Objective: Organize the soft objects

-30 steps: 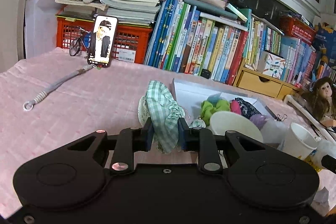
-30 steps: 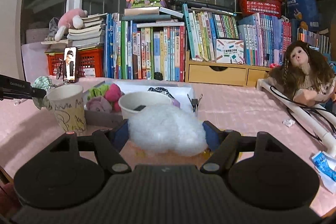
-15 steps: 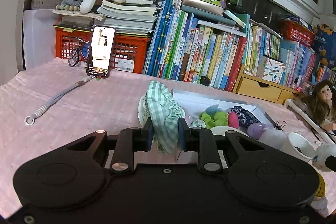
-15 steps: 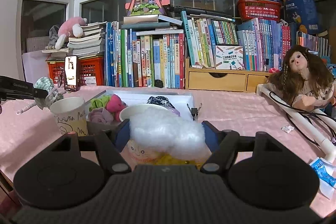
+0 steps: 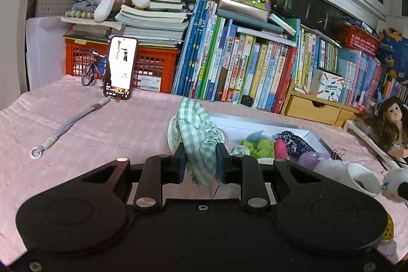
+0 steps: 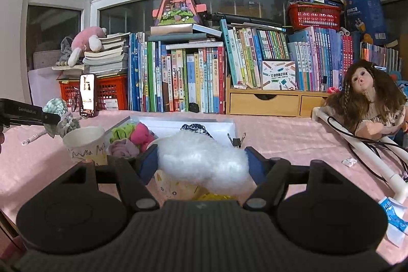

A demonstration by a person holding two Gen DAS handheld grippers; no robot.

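My left gripper (image 5: 200, 159) is shut on a green-and-white checked cloth scrunchie (image 5: 196, 134), held above the pink tablecloth just left of a shallow white box (image 5: 257, 126). In that box (image 6: 178, 122) lie green, pink, lilac and dark patterned soft pieces. My right gripper (image 6: 201, 165) is shut on a white fluffy ball (image 6: 201, 159), which hangs over a printed paper cup (image 6: 173, 186) in front of the box. The right wrist view shows the left gripper (image 6: 25, 115) at the far left with its cloth (image 6: 58, 108).
A second paper cup (image 6: 85, 144) stands left of the box. Books and a red crate (image 5: 153, 70) line the back; a phone (image 5: 119, 68) leans there. A doll (image 6: 367, 98) and white tubing (image 6: 357, 144) lie at the right. A cord (image 5: 66, 126) lies at the left.
The right gripper rose slightly with the fluffy ball, from table level in front of the cup to above it. The left gripper kept its grip; its view tipped up a little.
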